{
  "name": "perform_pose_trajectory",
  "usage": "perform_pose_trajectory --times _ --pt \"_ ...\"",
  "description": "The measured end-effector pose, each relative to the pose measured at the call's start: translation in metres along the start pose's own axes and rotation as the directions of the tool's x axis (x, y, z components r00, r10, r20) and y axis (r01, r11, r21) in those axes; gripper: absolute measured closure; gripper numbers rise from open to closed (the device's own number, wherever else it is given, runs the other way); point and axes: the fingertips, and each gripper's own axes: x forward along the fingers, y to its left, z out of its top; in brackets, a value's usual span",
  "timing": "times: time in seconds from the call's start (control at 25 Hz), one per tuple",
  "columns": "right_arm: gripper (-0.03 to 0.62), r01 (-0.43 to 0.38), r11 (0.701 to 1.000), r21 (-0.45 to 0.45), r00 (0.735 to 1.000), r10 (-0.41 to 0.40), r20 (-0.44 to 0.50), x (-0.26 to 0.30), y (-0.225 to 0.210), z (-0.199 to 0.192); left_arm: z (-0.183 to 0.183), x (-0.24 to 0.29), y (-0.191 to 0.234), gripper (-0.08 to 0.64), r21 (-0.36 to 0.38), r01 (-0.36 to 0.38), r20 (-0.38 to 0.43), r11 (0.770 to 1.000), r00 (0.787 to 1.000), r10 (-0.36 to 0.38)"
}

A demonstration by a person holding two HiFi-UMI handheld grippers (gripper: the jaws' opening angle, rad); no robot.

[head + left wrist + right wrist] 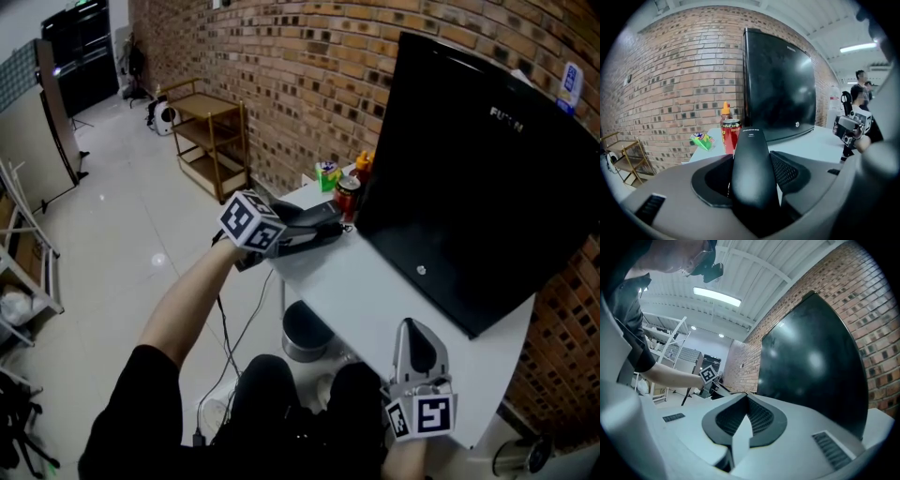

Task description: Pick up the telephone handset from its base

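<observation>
A black telephone handset (751, 173) lies lengthwise between the two dark pads of my left gripper (752, 161), which press on its sides. In the head view the left gripper (314, 227) holds the handset (317, 215) just over the far left end of the white table (375, 291), beside a red can (348, 195). I cannot make out the phone's base. My right gripper (418, 349) sits at the table's near edge and points slightly upward. Its jaws (745, 397) meet at the tip with nothing between them.
A big black screen (478, 178) leans against the brick wall behind the table. By the can (731, 136) stand an orange-capped bottle (725, 110) and a green packet (702, 140). A round bin (305, 333) sits under the table, and a wooden shelf cart (211, 141) stands by the wall.
</observation>
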Motion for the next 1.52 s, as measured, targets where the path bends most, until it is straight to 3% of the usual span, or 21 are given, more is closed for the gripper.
perform_pose_trajectory --times 0.24,0.4,0.48,0.64,0.84,1.0,1.12,1.44,1.52 --pt "0.583 0.003 1.0 -0.024 1.0 -0.003 0.006 0.014 -0.005 0.004 0.019 -0.037 -0.006 0.307 -0.055 0.016 0.174 0.998 0.985 -0.006" --pt "0.583 -0.009 0.999 -0.034 1.0 0.01 0.016 0.02 -0.002 0.009 0.028 -0.073 -0.001 0.307 -0.057 -0.008 0.282 0.998 0.959 0.024" --pt "0.583 -0.019 0.999 -0.034 1.0 0.02 0.021 0.022 0.001 0.01 0.034 -0.092 0.005 0.307 -0.083 -0.019 0.356 0.996 0.933 0.047" --pt "0.583 -0.043 0.999 -0.027 0.999 0.044 0.028 0.026 0.007 0.011 0.047 -0.14 0.018 0.307 -0.171 -0.038 0.538 0.985 0.833 0.125" --pt "0.583 -0.071 0.997 -0.016 0.997 0.071 0.039 0.031 0.015 0.012 0.069 -0.2 0.009 0.308 -0.221 0.021 0.74 0.975 0.654 0.154" --pt "0.583 -0.088 0.996 -0.012 0.995 0.088 0.043 0.033 0.02 0.012 0.041 -0.227 0.024 0.308 -0.316 -0.023 0.762 0.949 0.589 0.268" --pt "0.583 -0.094 0.995 -0.016 0.994 0.095 0.049 0.035 0.021 0.014 0.035 -0.242 0.018 0.308 -0.319 0.002 0.814 0.948 0.512 0.273" --pt "0.583 -0.062 0.998 -0.008 0.996 0.063 0.064 0.027 0.01 0.018 0.008 -0.267 0.007 0.308 -0.341 0.082 0.892 0.936 0.341 0.295" --pt "0.583 -0.054 0.999 -0.008 0.996 0.054 0.065 0.025 0.007 0.018 0.001 -0.27 0.009 0.308 -0.345 0.107 0.901 0.933 0.318 0.297"
